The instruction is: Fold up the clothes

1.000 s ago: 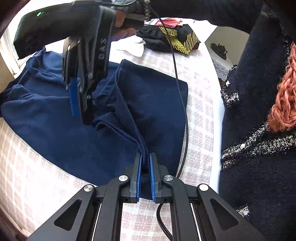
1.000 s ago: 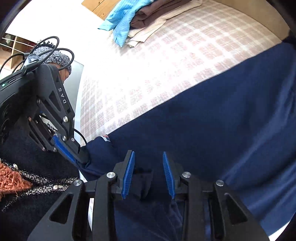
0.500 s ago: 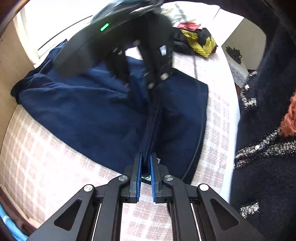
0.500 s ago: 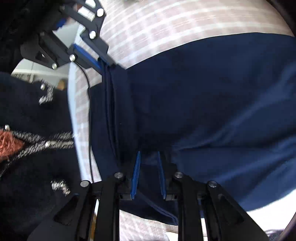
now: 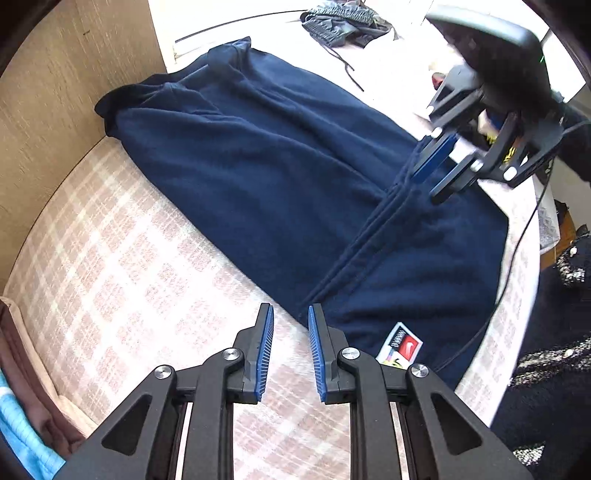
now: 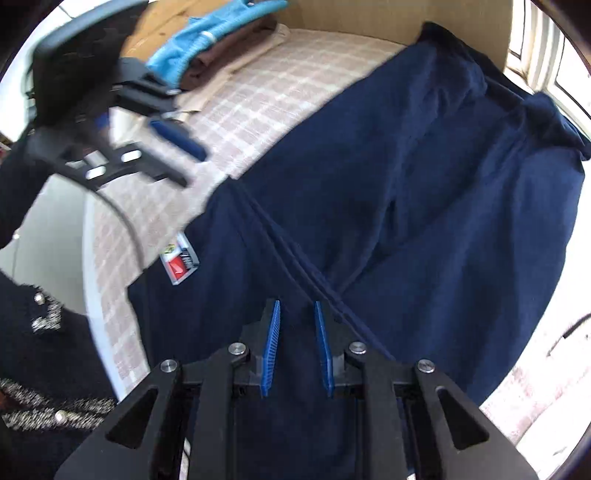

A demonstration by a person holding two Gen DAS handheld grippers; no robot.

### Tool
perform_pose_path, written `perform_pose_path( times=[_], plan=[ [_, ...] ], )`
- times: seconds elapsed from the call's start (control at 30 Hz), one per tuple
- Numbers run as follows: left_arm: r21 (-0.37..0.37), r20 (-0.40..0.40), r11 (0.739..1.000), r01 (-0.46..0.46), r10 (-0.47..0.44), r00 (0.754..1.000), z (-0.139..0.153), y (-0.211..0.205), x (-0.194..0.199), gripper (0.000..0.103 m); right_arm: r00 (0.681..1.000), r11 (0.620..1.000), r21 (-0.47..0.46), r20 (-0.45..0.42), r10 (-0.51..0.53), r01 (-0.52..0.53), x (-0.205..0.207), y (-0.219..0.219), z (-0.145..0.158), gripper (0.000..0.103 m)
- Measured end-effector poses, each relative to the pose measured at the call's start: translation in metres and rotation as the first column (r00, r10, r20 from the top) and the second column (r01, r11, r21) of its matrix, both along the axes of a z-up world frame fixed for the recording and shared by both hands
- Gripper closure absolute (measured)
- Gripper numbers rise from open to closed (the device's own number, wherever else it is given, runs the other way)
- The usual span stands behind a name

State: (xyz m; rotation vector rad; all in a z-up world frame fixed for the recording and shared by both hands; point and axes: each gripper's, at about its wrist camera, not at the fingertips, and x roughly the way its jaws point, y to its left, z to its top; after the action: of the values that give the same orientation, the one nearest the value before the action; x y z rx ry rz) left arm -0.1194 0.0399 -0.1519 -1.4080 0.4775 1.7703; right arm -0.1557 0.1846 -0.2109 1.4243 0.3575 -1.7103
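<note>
Navy garment [image 5: 280,177] lies spread over most of the checked bed cover [image 5: 122,280], running from the near edge, where the person stands, to the far side by the wooden panel [image 5: 55,110]. A doubled hem seam [image 5: 354,251] runs as a raised ridge across its near part, and a small red and white label [image 5: 400,345] shows at the corner nearest the bed's edge.

The left gripper [image 5: 290,345] points steeply down at the bed cover just beside that corner. Its jaws are opening, with a clear gap between the blue pads, and nothing is between them; only the checked cover shows in the gap. In the right wrist view the same gripper [image 6: 177,147] appears blurred over the cover, apart from the cloth.

The right gripper [image 6: 297,345] hangs over the seam further along. Its pads stand a little apart over dark cloth, but whether they pinch any of it cannot be told. In the left wrist view this gripper [image 5: 441,171] sits at the seam's far end, with one pad against the fabric ridge.

A folded stack [image 6: 221,48] of blue, brown and beige clothes rests at a far corner of the bed. A dark heap of clothes [image 5: 343,22] lies beyond the navy garment. The person's dark tweed-trimmed sleeve [image 6: 40,321] shows at the bed's near edge.
</note>
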Motion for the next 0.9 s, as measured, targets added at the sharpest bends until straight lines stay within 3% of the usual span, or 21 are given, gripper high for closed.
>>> perform_pose_path(
  times=[0.1,0.23,0.33,0.4,0.5,0.53,0.57,0.6,0.7,0.8,0.9],
  plan=[
    [0.085,0.052,0.995,0.058,-0.063,0.997,0.000,0.012,0.029,0.068,0.988,0.990,-0.048,-0.067,-0.136,0.133,0.002,0.016,0.015,0.082],
    [0.033,0.117,0.999,0.010,-0.014,0.993,-0.032,0.015,0.050,0.069,0.984,0.975,-0.147,-0.046,-0.172,0.164,0.020,0.025,0.034,0.081],
    [0.023,0.058,1.000,-0.017,0.015,0.998,-0.038,0.006,0.063,0.069,0.984,0.989,-0.005,-0.103,-0.144,0.145,0.018,0.014,0.014,0.081],
    [-0.028,0.053,0.996,-0.090,0.091,0.994,-0.039,-0.002,0.064,0.069,0.974,0.981,0.067,-0.152,-0.168,0.180,0.020,0.016,0.009,0.081],
    [-0.010,0.000,0.980,-0.197,0.197,0.980,-0.014,-0.019,0.076,0.070,0.936,0.953,-0.020,-0.183,-0.300,0.302,0.036,0.049,0.037,0.079],
    [0.013,-0.018,0.976,-0.218,0.218,0.976,-0.002,-0.025,0.084,0.069,0.917,0.935,-0.063,-0.183,-0.355,0.349,0.044,0.064,0.048,0.066],
    [0.037,-0.029,0.972,-0.233,0.234,0.972,0.008,-0.029,0.096,0.065,0.890,0.909,-0.093,-0.182,-0.418,0.407,0.053,0.082,0.056,0.048],
    [0.057,-0.026,0.967,-0.249,0.251,0.968,0.014,-0.032,0.108,0.055,0.858,0.876,-0.115,-0.175,-0.482,0.469,0.066,0.102,0.061,0.046],
    [0.102,0.022,0.948,-0.300,0.299,0.954,0.014,-0.028,0.147,0.048,0.808,0.812,-0.119,-0.096,-0.582,0.571,0.095,0.151,0.052,0.046],
    [0.117,0.098,0.936,-0.333,0.323,0.941,-0.006,-0.021,0.174,0.048,0.792,0.792,-0.084,-0.033,-0.609,0.605,0.129,0.174,0.031,0.046],
    [0.116,0.146,0.918,-0.380,0.362,0.921,-0.023,-0.023,0.175,0.048,0.790,0.788,-0.071,0.005,-0.613,0.612,0.146,0.177,0.018,0.046]
  ],
)
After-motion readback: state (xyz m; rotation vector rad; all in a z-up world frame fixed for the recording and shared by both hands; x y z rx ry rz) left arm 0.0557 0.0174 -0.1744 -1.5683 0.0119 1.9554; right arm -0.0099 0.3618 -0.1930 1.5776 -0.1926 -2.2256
